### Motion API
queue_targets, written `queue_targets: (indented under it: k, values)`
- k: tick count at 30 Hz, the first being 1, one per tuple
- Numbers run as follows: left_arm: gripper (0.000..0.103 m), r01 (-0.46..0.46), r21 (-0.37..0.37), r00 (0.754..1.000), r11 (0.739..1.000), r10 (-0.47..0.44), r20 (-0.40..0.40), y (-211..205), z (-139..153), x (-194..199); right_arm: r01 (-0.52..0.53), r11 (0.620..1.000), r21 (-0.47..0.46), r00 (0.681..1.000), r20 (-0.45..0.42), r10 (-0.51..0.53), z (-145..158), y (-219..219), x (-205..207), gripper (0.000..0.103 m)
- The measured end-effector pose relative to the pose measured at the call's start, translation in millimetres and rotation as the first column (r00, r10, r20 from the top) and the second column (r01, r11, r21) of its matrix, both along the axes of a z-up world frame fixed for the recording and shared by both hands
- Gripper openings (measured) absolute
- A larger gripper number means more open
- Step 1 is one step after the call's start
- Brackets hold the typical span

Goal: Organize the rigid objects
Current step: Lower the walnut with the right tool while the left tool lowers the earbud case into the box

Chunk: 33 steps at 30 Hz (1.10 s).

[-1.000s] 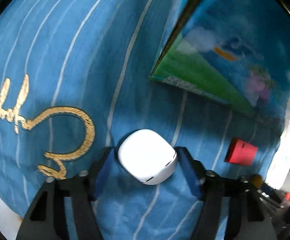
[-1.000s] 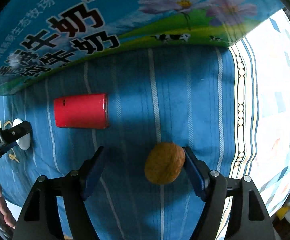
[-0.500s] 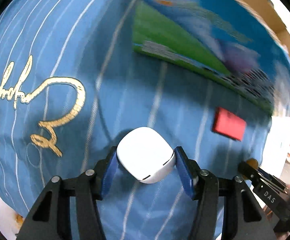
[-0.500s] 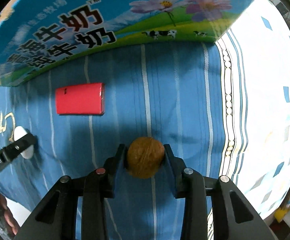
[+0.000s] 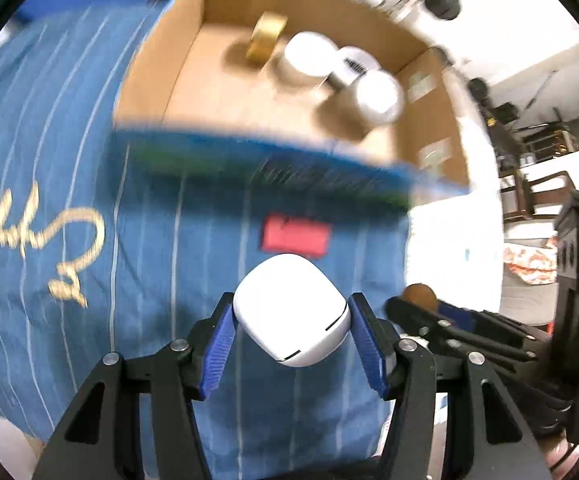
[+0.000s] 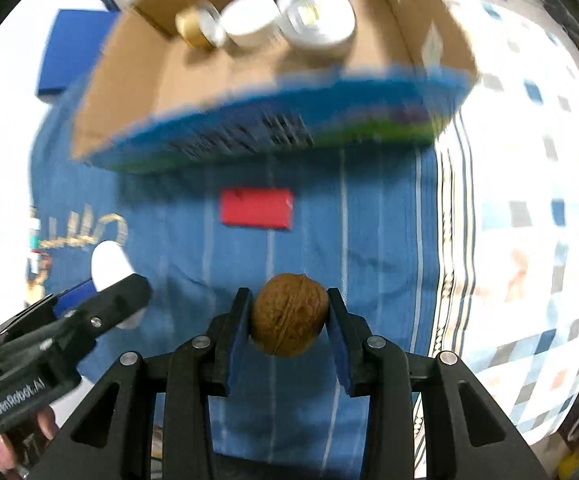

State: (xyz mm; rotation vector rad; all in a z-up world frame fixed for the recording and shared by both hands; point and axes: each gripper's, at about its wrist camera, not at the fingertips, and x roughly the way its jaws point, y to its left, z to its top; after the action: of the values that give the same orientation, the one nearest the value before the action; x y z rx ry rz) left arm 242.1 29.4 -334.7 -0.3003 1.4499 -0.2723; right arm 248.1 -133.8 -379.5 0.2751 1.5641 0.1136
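Observation:
My left gripper [image 5: 291, 330] is shut on a white rounded case [image 5: 289, 310] and holds it above the blue striped cloth [image 5: 149, 260]. My right gripper [image 6: 287, 314] is shut on a brown walnut [image 6: 288, 314], also lifted. A red flat block [image 5: 295, 236] lies on the cloth ahead, also in the right wrist view [image 6: 256, 208]. Behind it stands an open cardboard box [image 5: 185, 80] with a blue printed front [image 6: 289, 128]. The left gripper with the white case [image 6: 107, 266] shows at the left of the right wrist view; the walnut [image 5: 419, 296] shows in the left wrist view.
Inside the box lie a tape roll [image 5: 265, 36] and white round jars [image 5: 377, 96]; they also show in the right wrist view [image 6: 315, 18]. A checked cloth [image 6: 529, 220] lies to the right. A dark blue object [image 6: 69, 56] sits far left.
Both grippers have risen with their objects, so the box interior now shows. The right gripper closed on the walnut a second ago; the left stayed shut on the white case.

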Motion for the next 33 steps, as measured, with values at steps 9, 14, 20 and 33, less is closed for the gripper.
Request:
queue_targets:
  k: [9, 14, 20, 33]
  values:
    - [0.054, 0.028, 0.069, 0.980, 0.997, -0.042, 0.196, 8.6, 65.2, 90.5, -0.002, 1.000, 0.028, 0.986, 0.165, -0.003, 70.5, 5.4, 86.6, 0.039]
    - [0.054, 0.019, 0.138, 0.974, 0.990, -0.050, 0.221, 16.3, 51.1, 128.9, -0.002, 1.000, 0.020, 0.984, 0.178, -0.002, 51.6, 13.5, 128.4, 0.039]
    - [0.054, 0.011, 0.137, 0.984, 0.991, -0.035, 0.175, 23.3, 20.4, 166.2, -0.026, 1.000, 0.007, 0.993, 0.119, 0.025, 2.1, 24.2, 164.9, 0.039]
    - [0.054, 0.013, 0.118, 0.996, 0.993, -0.002, -0.089, 37.1, -77.6, 231.9, -0.085, 0.996, 0.009, 0.996, -0.015, 0.085, -84.2, 42.6, 225.7, 0.039]
